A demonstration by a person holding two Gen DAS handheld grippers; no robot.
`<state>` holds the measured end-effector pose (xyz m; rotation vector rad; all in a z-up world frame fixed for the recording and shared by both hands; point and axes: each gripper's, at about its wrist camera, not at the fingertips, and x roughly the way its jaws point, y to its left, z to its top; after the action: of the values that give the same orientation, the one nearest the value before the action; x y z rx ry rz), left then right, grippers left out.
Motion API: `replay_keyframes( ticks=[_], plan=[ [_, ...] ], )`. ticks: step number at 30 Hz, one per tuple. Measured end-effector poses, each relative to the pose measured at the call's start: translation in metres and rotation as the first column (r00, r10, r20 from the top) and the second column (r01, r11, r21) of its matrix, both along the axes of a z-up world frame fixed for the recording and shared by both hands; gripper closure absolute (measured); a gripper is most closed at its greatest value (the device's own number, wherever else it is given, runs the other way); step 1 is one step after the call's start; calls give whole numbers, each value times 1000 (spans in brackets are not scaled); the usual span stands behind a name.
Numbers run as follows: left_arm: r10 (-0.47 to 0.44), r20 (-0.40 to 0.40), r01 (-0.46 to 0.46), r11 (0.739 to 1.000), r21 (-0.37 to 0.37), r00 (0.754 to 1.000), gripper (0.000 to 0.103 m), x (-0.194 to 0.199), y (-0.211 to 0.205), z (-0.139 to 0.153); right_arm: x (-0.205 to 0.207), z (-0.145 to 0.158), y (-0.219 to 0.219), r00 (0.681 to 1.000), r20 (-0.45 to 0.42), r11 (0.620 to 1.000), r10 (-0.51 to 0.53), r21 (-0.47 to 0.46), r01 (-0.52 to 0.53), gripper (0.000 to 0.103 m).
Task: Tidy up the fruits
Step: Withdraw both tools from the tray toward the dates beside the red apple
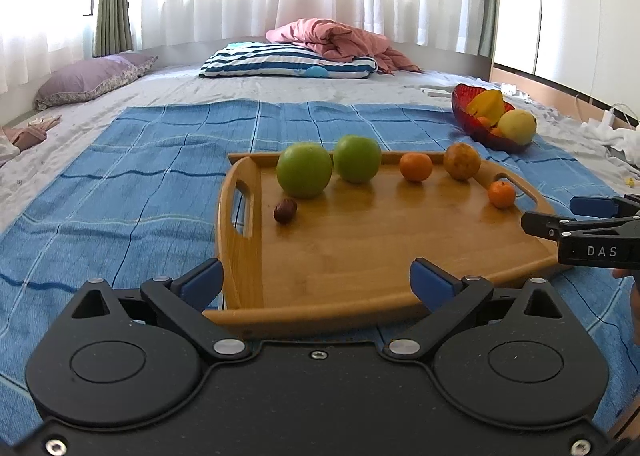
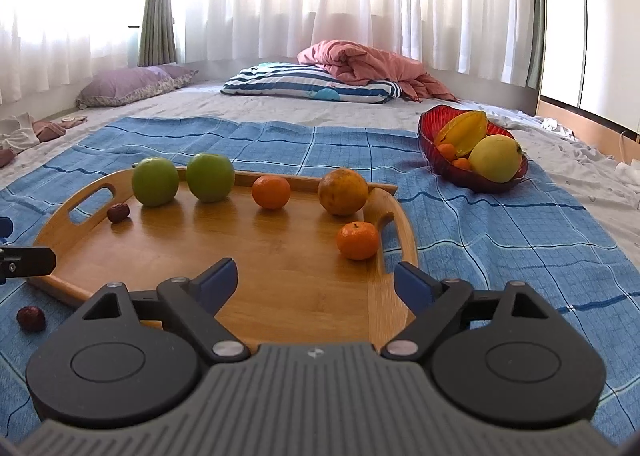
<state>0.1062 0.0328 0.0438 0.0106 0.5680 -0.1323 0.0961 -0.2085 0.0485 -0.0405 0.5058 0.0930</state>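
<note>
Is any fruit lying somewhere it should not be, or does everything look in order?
One red date lies on the blue cloth, just off the near left edge of the wooden tray. Its twin sits on the tray with the other fruit. Nothing looks spilled or damaged.

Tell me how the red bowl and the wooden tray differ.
The red bowl is deep, glassy and ribbed; the wooden tray is flat and shallow, with cut-out handles. The bowl's fruit is piled together, while the tray's fruit sits spread apart. The bowl lies farther back to the right. Both rest on the blue blanket.
</note>
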Motion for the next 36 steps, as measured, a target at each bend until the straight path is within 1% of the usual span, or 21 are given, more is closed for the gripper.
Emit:
replay_keyframes(
  ticks=[10, 17, 23, 30, 36],
  plan=[
    [-10, 5, 10, 1000, -3, 1000, 2, -18, 2, -8, -20, -7, 0, 1000, 12, 1000, 4, 17, -4, 7],
    [6, 18, -6, 1000, -25, 1000, 1, -31, 4, -13, -34, -14, 3, 999, 34, 1000, -9, 19, 9, 5],
    [9, 32, -9, 1000, 0, 999, 1, -39, 1, -16, -44, -21, 8, 999, 41, 1000, -1, -1, 1, 4],
    [11, 24, -11, 1000, 0, 1000, 1, -45, 1, -22, -55, -28, 15, 999, 44, 999, 15, -30, -14, 4],
    [16, 16, -17, 1000, 12, 1000, 1, -49, -1, -28, -62, -31, 20, 999, 43, 999, 25, -22, -24, 4]
  ],
)
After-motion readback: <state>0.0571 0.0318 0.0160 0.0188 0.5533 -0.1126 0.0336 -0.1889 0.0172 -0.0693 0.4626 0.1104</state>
